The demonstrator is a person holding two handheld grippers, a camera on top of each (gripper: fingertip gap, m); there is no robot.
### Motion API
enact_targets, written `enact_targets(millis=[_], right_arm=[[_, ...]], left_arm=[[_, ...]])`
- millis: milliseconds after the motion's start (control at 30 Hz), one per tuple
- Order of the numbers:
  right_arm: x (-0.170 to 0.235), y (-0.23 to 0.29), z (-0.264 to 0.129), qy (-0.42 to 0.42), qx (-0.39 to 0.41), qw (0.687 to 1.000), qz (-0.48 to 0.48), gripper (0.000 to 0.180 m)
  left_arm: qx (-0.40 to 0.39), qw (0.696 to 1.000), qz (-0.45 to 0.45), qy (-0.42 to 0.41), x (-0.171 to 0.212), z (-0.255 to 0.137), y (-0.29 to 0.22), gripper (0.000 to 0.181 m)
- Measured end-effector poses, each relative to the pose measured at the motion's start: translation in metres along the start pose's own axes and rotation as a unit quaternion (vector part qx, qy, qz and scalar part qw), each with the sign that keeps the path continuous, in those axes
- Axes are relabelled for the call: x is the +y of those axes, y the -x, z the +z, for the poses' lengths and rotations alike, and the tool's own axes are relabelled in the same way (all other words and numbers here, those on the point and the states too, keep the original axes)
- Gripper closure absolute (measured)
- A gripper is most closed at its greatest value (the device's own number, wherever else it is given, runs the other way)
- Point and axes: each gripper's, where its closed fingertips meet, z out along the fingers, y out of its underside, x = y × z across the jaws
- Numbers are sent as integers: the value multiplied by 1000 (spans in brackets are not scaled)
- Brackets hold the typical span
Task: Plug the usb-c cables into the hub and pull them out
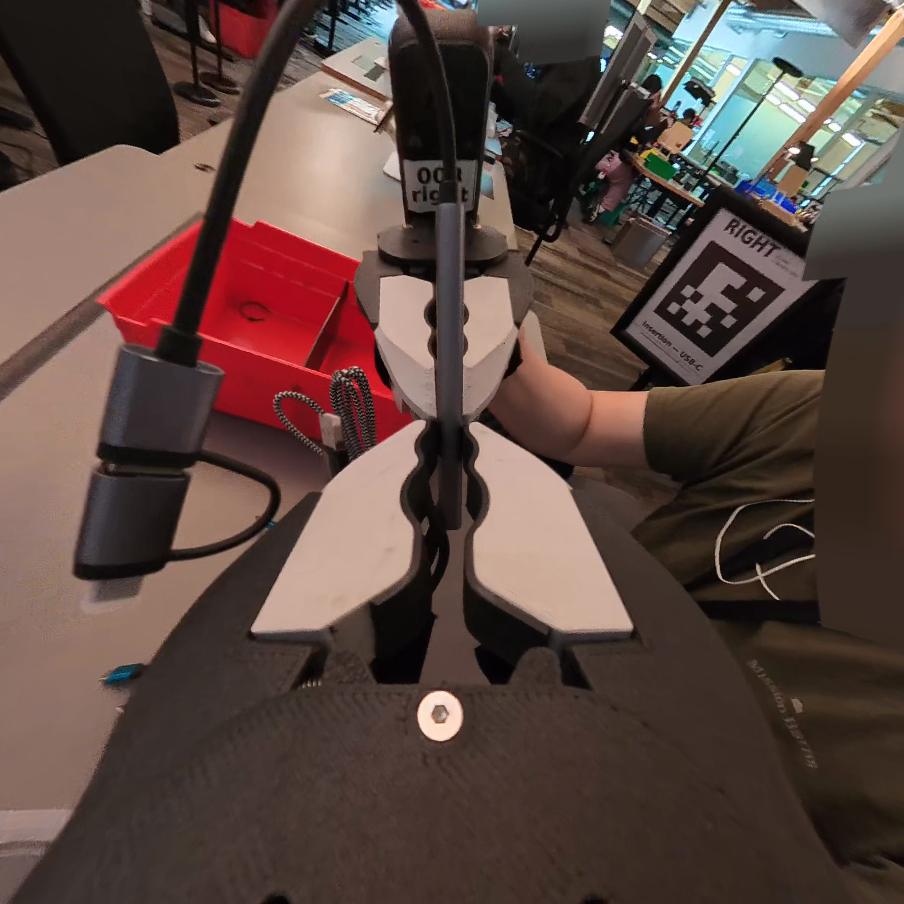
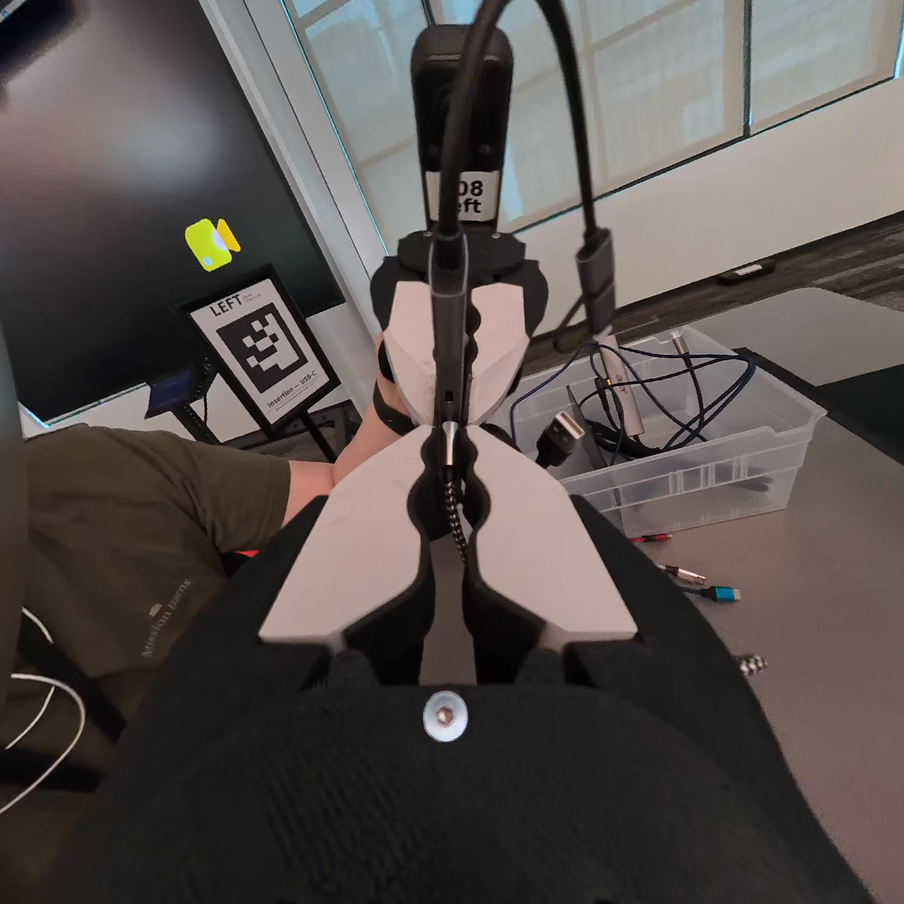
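Observation:
My left gripper [image 1: 446, 433] is shut on a thin grey hub [image 1: 449, 342], held edge-on between its white fingers. The hub's black cable [image 1: 220, 195] arcs up and left and ends in a hanging grey adapter plug [image 1: 146, 440]. My right gripper [image 2: 450, 433] is shut on the silver plug [image 2: 449, 447] of a braided USB-C cable [image 2: 452, 508]. The plug tip meets the near end of the hub [image 2: 447, 332], just below a small port; how deep it sits is hidden. The two grippers face each other tip to tip, both above the grey table [image 1: 58, 464].
A red bin [image 1: 244, 313] stands on the table behind the braided cable's coil [image 1: 350, 406]. A clear bin [image 2: 685, 479] holds several cables. Loose plugs [image 2: 719, 594] lie beside it. Framed marker signs [image 1: 709, 308] [image 2: 264, 347] stand at the sides. A person's arm [image 1: 562, 416] is close. Left and right tips are no more than a few centimetres apart.

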Motion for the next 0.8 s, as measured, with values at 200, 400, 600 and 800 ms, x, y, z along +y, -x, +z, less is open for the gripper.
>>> enact_targets(millis=[200, 400, 600, 800], right_arm=[[15, -1, 3, 58, 22, 997, -43, 174], [16, -8, 6, 46, 17, 998, -30, 173], [16, -12, 4, 28, 7, 1000, -11, 171], [18, -11, 4, 28, -6, 1000, -2, 172]], left_arm=[[31, 999, -10, 0, 4, 6, 0, 171], [-7, 1000, 17, 22, 7, 3, 7, 172], [-23, 999, 25, 21, 6, 3, 11, 171], [-25, 999, 25, 30, 8, 3, 11, 171]])
